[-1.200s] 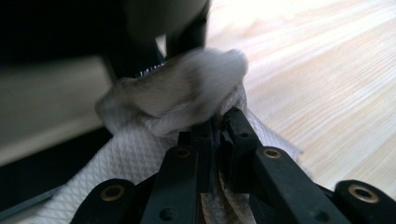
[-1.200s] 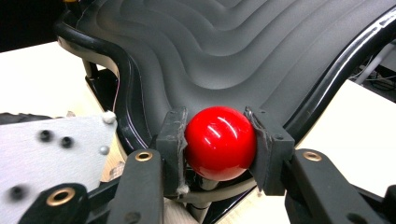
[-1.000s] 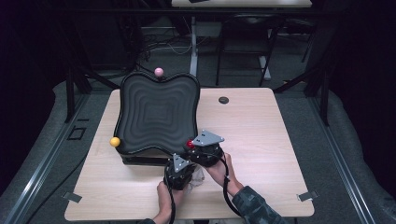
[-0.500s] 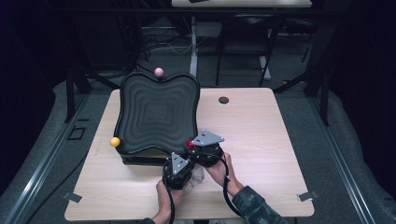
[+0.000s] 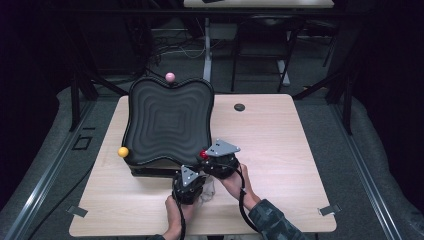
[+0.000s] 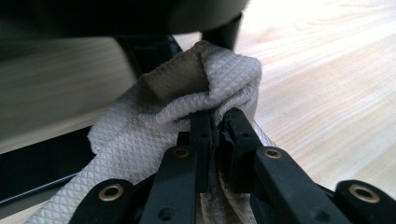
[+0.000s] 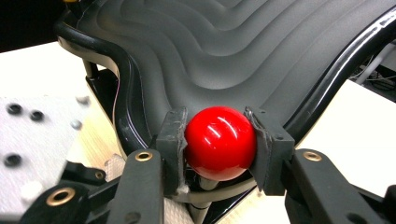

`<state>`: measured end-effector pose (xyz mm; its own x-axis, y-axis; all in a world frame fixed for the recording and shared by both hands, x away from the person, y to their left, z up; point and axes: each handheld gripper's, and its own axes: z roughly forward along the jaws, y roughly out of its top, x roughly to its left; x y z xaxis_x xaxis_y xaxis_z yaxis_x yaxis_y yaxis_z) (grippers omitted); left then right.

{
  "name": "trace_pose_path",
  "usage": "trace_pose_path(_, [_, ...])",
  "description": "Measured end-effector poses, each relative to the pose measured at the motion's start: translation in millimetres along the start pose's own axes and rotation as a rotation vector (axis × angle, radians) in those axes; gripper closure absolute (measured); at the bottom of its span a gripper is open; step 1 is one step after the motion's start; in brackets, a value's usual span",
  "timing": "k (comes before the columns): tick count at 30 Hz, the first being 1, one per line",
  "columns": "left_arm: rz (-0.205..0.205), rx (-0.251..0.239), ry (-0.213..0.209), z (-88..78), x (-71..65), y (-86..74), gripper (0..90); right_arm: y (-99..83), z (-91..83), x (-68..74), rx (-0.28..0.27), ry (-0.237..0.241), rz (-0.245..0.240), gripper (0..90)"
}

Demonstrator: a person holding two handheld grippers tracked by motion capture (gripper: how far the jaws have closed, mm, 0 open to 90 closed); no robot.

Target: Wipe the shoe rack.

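The right fingers [image 7: 172,140] are clamped on a red knob [image 7: 220,142], one pad on each side of it, at the near right corner of the ridged black board [image 5: 167,122]. The left fingers [image 6: 201,135] are pinched nearly together on a fold of grey cloth [image 6: 187,100], which bunches up just under the board's near edge, beside one of its legs. From above, the right gripper [image 5: 206,157] sits at the knob, touching that corner, and the left gripper [image 5: 189,176] sits just below the board's front edge, both hands close together on the desk [image 5: 280,150].

What worries me is the knob. It is round and glossy, and the pads meet it only at its sides, so a sideways tug could let it pop out of the grip. If the knob tilts the board, as I'd guess, a slip would let the board rock back suddenly. The cloth is the other risk: it is held by a thin fold, and dragging it under the board could snag it on the leg or pull it free of the fingers. The two grippers are also near enough to each other, at that same corner, that a sweep with the cloth could knock the right one off the knob. The yellow knob [image 5: 123,152] at the board's near left corner and the pink one [image 5: 170,77] at its far edge are well apart from both hands.
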<state>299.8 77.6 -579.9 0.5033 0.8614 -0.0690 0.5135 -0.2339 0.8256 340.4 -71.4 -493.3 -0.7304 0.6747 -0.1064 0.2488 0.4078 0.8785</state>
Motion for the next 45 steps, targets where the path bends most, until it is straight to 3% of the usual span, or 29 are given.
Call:
trace_pose_path(5, [-0.048,0.023,0.025,3.2,9.5,-4.7,82.8,0.0,0.0,0.0,0.000,0.000,0.000,60.3])
trace_pose_path(14, [-0.051,0.035,0.059,-0.4,16.0,-3.8,82.9,0.1,0.0,0.0,0.001,0.000,-0.001,60.3])
trace_pose_path(27, [-0.125,0.036,0.132,-13.3,40.8,-6.1,83.1,0.3,0.1,-0.2,0.003,-0.001,-0.003,60.3])
trace_pose_path(31, [-0.139,0.029,0.168,-17.8,50.2,-6.9,83.1,0.4,0.2,-0.1,0.004,0.000,-0.002,60.4])
trace_pose_path(36, [-0.188,0.020,0.228,-22.6,68.3,-8.2,83.1,0.6,0.0,-0.3,0.007,0.002,-0.003,60.4])
trace_pose_path(45, [-0.227,0.017,0.292,-29.2,84.6,-11.1,83.1,1.0,-0.1,-0.6,0.009,0.003,-0.007,60.3])
